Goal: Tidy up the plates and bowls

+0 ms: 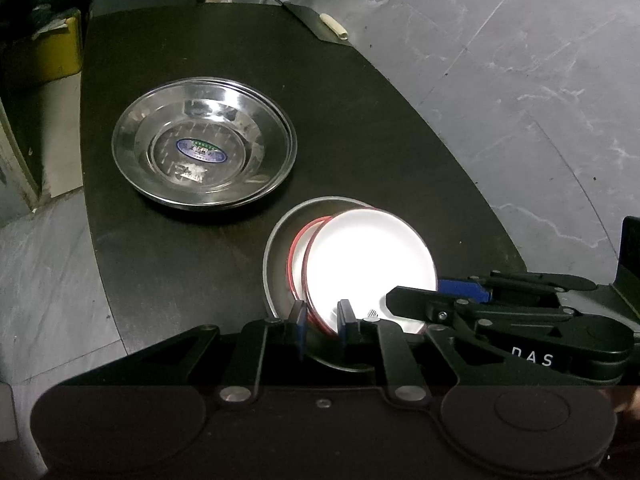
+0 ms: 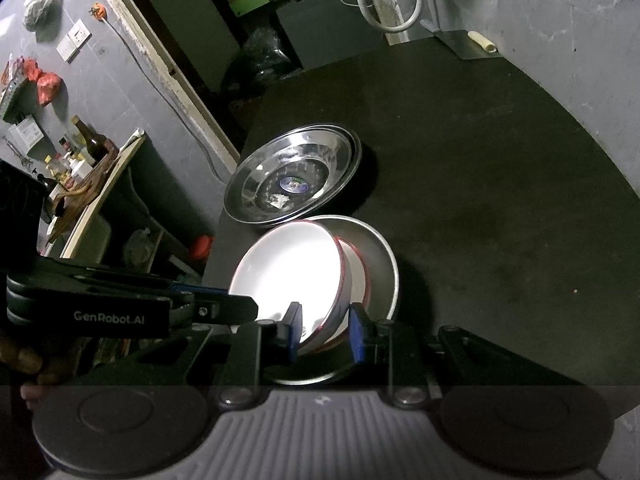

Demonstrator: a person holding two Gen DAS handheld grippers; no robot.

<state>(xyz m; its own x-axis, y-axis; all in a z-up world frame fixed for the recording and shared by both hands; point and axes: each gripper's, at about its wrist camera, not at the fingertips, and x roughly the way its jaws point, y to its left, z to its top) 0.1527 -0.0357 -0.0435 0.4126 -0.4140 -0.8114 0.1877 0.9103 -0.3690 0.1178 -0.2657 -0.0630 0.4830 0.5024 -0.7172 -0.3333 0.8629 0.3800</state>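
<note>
Between both claws' pads: red-rimmed white bowl (image 1: 372,256).

Dim room, glare blowing out the white bowl (image 1: 372,264), dark fisheye corners bending the edges, focus fairly sharp

"GenRobot.AI" on left gripper (image 2: 324,334), "DAS" on right gripper (image 1: 460,286)

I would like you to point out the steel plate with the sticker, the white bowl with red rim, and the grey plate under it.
steel plate (image 1: 160,128): left wrist view, inner slope.
white bowl (image 1: 368,252): left wrist view, inside bottom.
grey plate (image 2: 380,256): right wrist view, bare inner side.
</note>
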